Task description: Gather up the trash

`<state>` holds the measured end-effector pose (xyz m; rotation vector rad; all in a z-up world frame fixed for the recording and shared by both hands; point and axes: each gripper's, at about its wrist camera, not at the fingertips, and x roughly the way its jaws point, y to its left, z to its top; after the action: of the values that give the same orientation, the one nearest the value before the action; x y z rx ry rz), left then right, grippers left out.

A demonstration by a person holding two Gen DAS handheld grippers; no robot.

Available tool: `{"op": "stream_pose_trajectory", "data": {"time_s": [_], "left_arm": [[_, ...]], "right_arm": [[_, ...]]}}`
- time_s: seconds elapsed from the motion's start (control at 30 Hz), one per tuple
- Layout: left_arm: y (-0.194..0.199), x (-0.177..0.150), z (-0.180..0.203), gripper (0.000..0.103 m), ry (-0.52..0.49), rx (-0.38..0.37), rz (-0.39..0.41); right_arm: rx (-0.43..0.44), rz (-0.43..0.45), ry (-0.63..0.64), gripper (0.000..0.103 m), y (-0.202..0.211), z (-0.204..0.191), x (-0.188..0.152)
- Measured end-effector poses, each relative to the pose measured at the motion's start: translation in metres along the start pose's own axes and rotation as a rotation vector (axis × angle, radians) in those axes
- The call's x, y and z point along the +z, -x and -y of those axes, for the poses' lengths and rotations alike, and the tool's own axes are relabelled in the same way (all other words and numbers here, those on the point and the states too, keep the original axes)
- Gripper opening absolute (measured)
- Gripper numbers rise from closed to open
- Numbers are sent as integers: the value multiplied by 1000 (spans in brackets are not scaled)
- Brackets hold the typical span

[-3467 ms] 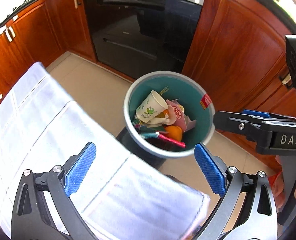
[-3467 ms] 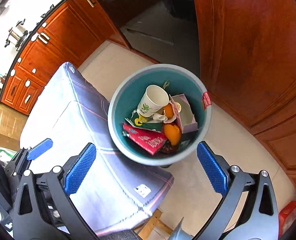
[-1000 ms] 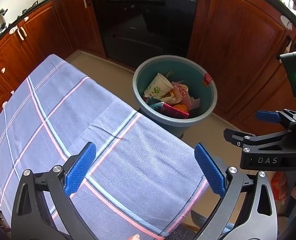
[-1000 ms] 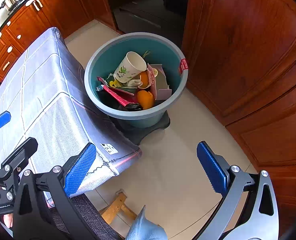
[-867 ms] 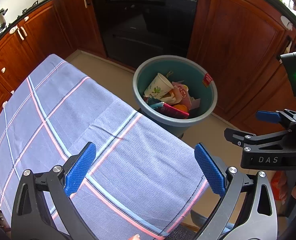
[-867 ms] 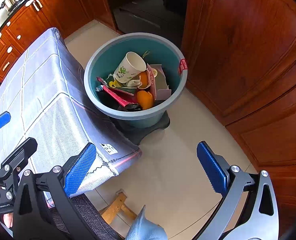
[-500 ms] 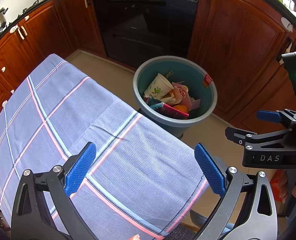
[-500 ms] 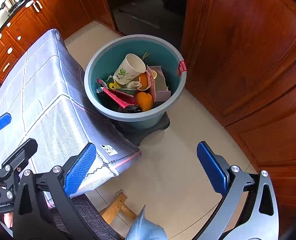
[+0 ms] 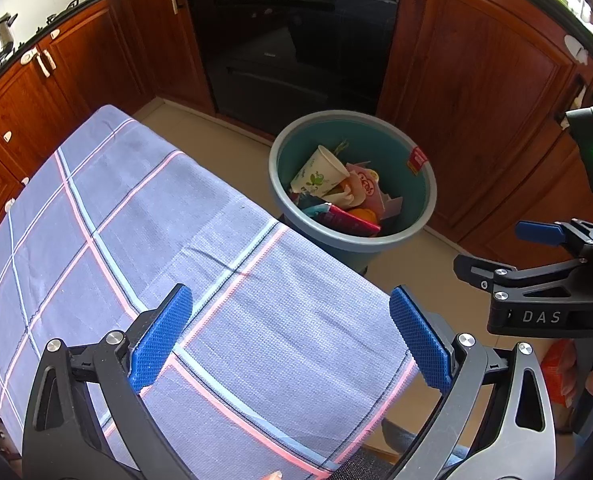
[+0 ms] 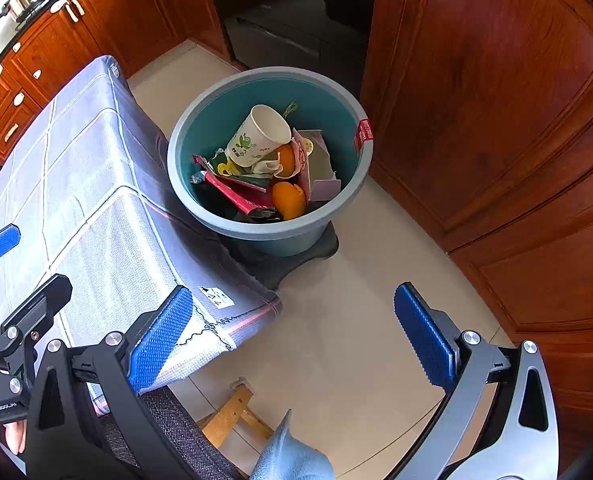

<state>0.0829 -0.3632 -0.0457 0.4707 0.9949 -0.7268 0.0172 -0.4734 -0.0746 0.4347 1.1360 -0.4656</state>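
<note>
Both our grippers are released and hold nothing: the left gripper hangs spread above the blue checked tablecloth, the right gripper spread over the pale tiled floor just past the cloth's corner. The round teal plastic bin sits ahead of both pairs of fingers, beyond the far edge of the cloth. In it lie a white paper cup with green print, a red foil wrapper, orange peel and a pink carton. No loose trash shows on the cloth between our fingers, so we judge the collecting done or nearly so. The near end of the table is hidden behind the left gripper, so we should sweep that view before stopping, keeping the fingers wide and clear of the cloth. Against the frames of a few seconds ago, both grippers have drawn back from the bin, which now looks smaller and farther; over the last second almost nothing has shifted.
</note>
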Motion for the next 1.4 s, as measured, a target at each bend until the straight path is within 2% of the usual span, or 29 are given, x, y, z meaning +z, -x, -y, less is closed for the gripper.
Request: {"op": "stream_pose_trajectory", "data": {"time_s": [0.33, 0.5, 1.4], "left_arm": [[-1, -1, 0, 99, -5, 4, 3], [-1, -3, 0, 99, -2, -22, -2], [8, -4, 0, 99, -6, -20, 18]], "right_arm": [[-4, -3, 4, 97, 0, -3, -2], [-6, -3, 5, 97, 0, -4, -2], [-19, 1, 23, 97, 4, -10, -3]]}}
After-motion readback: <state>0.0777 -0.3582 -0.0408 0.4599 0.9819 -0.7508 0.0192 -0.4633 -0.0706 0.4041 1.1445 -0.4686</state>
